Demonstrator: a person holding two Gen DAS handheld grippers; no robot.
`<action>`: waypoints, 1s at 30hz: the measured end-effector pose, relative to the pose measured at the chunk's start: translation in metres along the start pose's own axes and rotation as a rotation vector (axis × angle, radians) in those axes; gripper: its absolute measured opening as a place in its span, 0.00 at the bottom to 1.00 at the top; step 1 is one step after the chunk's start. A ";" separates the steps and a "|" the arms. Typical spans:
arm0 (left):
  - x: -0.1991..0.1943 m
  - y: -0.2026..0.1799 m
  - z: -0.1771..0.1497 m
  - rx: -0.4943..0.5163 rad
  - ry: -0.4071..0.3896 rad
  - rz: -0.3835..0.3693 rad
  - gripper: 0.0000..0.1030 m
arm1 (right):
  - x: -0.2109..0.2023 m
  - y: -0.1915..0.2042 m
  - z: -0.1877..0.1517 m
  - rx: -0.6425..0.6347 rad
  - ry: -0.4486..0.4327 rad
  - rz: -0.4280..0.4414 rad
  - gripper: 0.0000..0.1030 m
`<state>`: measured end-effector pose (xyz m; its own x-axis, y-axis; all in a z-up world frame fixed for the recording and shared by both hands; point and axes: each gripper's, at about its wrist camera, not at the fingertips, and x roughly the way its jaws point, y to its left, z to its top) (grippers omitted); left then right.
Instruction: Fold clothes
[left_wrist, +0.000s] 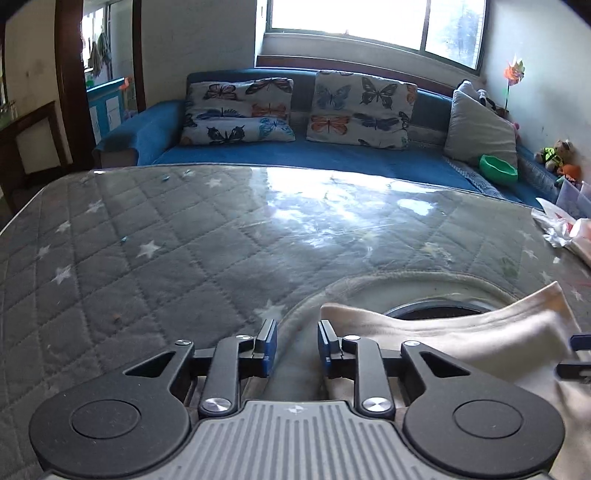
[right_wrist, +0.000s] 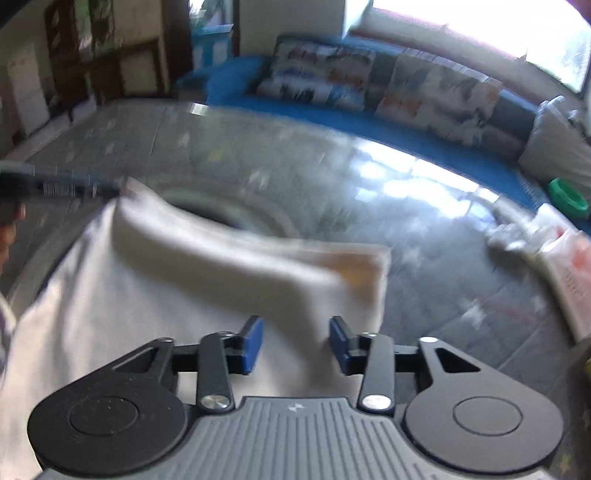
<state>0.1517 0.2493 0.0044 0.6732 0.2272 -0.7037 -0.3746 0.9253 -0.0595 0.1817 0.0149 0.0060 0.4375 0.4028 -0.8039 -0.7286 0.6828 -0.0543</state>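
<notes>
A cream-white garment (left_wrist: 461, 332) lies on the quilted grey star-patterned table (left_wrist: 147, 258), partly folded over, with a rolled edge. My left gripper (left_wrist: 296, 339) is open at the garment's left edge, its blue pads apart with nothing between them. My right gripper (right_wrist: 296, 339) is open above the same garment (right_wrist: 184, 288), which has an orange-tinged corner (right_wrist: 362, 266). The right wrist view is motion-blurred. The left gripper also shows in the right wrist view (right_wrist: 92, 188), at the garment's far left corner.
A round dark opening (left_wrist: 439, 308) sits in the table beyond the garment. White plastic bags (left_wrist: 569, 229) lie at the table's right edge. A blue sofa (left_wrist: 332, 158) with butterfly cushions and a green bowl (left_wrist: 496, 168) stands behind the table.
</notes>
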 end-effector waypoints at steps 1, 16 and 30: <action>-0.007 0.002 -0.003 0.001 -0.001 -0.001 0.33 | -0.001 0.004 -0.003 -0.017 0.001 -0.014 0.43; -0.150 0.088 -0.089 -0.037 -0.097 0.157 0.53 | -0.081 0.101 -0.063 -0.168 -0.082 0.148 0.55; -0.187 0.112 -0.165 -0.123 -0.049 0.180 0.58 | -0.120 0.151 -0.118 -0.239 -0.158 0.144 0.68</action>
<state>-0.1214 0.2605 0.0129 0.6174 0.4022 -0.6760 -0.5642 0.8253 -0.0242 -0.0429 -0.0018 0.0243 0.3836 0.5872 -0.7128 -0.8839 0.4572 -0.0991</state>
